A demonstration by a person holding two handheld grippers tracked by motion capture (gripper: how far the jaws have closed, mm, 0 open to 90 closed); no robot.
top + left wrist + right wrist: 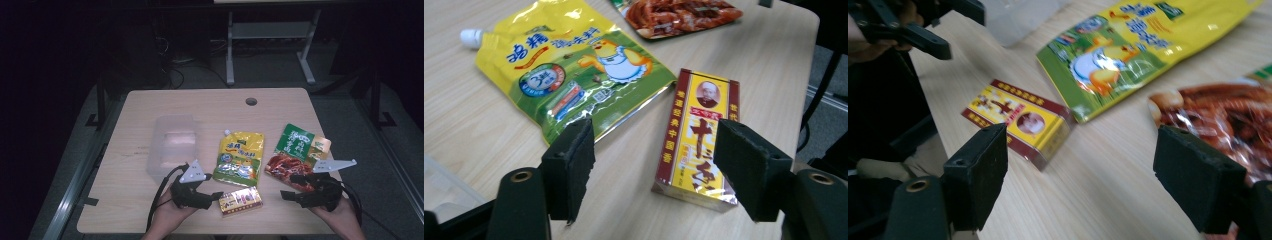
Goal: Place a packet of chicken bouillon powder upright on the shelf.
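While both grippers hover wide open, the yellow box (241,201) lies near the table's front edge (200,232). Left gripper (216,196) sits just beside the box, right gripper (288,187) well apart across bare wood.

box (241,201) before pouch (240,156), container (172,144) left

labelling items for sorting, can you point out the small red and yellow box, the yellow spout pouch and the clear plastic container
small red and yellow box (696,145): left gripper view, on its yellow top face.
yellow spout pouch (240,155): high view, on the middle of its printed front.
clear plastic container (172,145): high view, on its see-through top.
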